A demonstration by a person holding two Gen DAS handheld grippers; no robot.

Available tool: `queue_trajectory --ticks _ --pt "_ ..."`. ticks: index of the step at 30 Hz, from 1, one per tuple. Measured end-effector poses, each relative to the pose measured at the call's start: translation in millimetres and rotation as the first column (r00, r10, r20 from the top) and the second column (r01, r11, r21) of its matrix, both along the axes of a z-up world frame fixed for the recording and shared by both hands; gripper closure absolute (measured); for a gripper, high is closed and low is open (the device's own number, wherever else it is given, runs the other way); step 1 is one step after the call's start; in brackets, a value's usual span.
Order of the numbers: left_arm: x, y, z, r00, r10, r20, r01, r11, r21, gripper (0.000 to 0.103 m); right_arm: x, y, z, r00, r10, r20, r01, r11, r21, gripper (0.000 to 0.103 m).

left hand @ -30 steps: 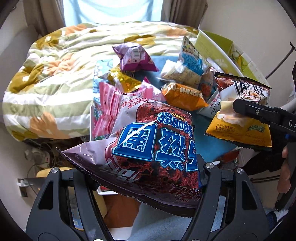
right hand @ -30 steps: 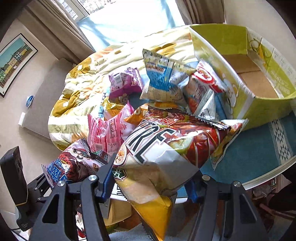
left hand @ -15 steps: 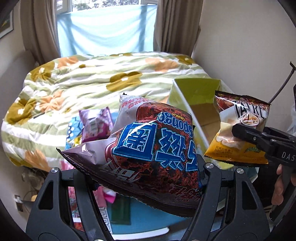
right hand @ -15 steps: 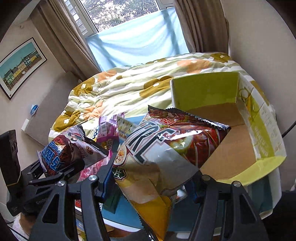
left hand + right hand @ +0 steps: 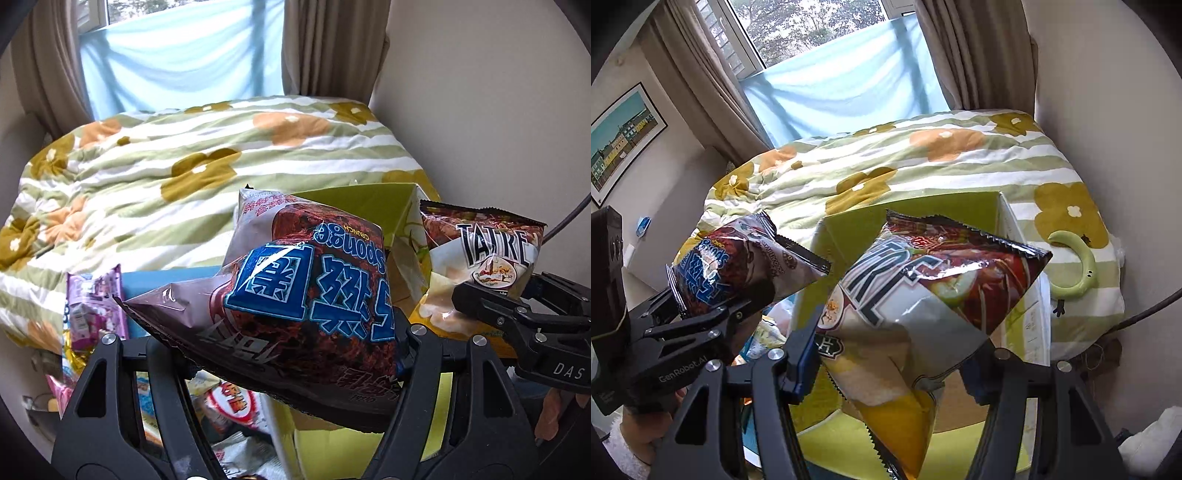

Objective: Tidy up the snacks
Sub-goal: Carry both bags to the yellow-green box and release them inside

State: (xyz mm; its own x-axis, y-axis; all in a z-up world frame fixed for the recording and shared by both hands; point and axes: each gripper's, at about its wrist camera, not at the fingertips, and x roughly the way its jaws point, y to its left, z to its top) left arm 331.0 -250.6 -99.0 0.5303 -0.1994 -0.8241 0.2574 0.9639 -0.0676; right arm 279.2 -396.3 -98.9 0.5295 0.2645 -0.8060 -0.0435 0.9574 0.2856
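Note:
My left gripper is shut on a dark brown snack bag with blue lettering, held in the air; it also shows in the right wrist view. My right gripper is shut on a red, white and yellow chip bag, which shows in the left wrist view too. Both bags hang above a yellow-green cardboard box whose brown floor lies under the right bag. The box also shows in the left wrist view.
Other snack packets lie low left on the blue mat: a purple one and a red-and-white one. A flowered green-striped quilt covers the bed behind. A green curved toy lies on the quilt. The wall is at right.
Both grippers have risen and moved right with their bags, from over the snack pile to over the yellow-green box. The pile has dropped to the lower left.

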Motion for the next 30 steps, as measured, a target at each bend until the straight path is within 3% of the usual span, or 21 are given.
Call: queue_trajectory --ticks 7,10,17,30 --pt "27 -28 -35 0.998 -0.006 -0.057 0.009 0.999 0.047 0.030 24 -29 -24 0.999 -0.001 -0.053 0.002 1.000 0.005 0.045" --pt "29 -29 -41 0.998 -0.001 -0.061 0.005 0.998 0.067 0.002 29 -33 -32 0.997 -0.005 -0.071 0.006 1.000 0.010 0.045" --pt "25 -14 -35 0.998 0.016 -0.057 -0.013 0.998 0.055 0.001 36 -30 -42 0.995 0.016 -0.104 -0.016 1.000 -0.005 0.045" --pt "-2 29 -30 0.993 0.099 -0.058 -0.093 0.990 0.104 0.001 67 -1 -50 0.989 0.109 -0.098 -0.112 0.993 -0.029 0.043"
